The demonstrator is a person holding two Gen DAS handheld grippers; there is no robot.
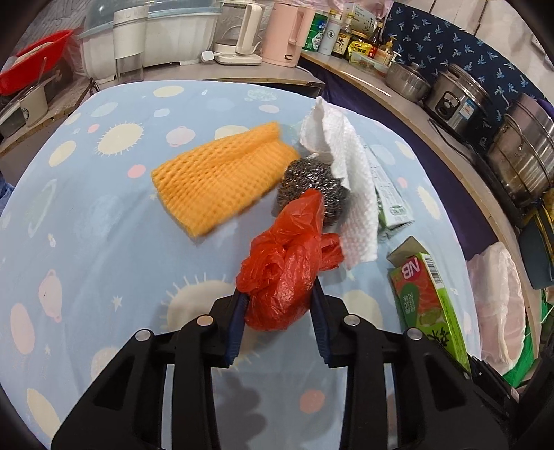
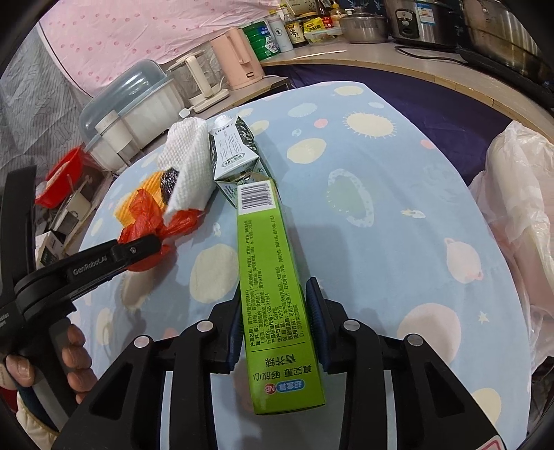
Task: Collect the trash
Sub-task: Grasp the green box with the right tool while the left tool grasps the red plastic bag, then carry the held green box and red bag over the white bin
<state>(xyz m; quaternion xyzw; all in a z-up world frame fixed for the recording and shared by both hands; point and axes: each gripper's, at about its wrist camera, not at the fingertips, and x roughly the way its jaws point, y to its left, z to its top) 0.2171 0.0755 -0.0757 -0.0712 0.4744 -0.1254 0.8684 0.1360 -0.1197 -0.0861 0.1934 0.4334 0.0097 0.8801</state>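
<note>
The tablecloth (image 1: pixel 104 249) is light blue with suns and planets all over it. Behind it a counter is packed: a pink kettle (image 1: pixel 284 33) next to a white kettle (image 1: pixel 242 31), then a bunch of sauce bottles (image 1: pixel 346 38). A covered white dish rack (image 1: pixel 166 34) sits further left, with a red basin (image 1: pixel 34 62) at the far left. Along the right edge there's a steel pot (image 1: pixel 407 81), a rice cooker (image 1: pixel 457 100) and a big steamer pot (image 1: pixel 523 152). Pink dotted curtain (image 2: pixel 138 38) behind.
</note>
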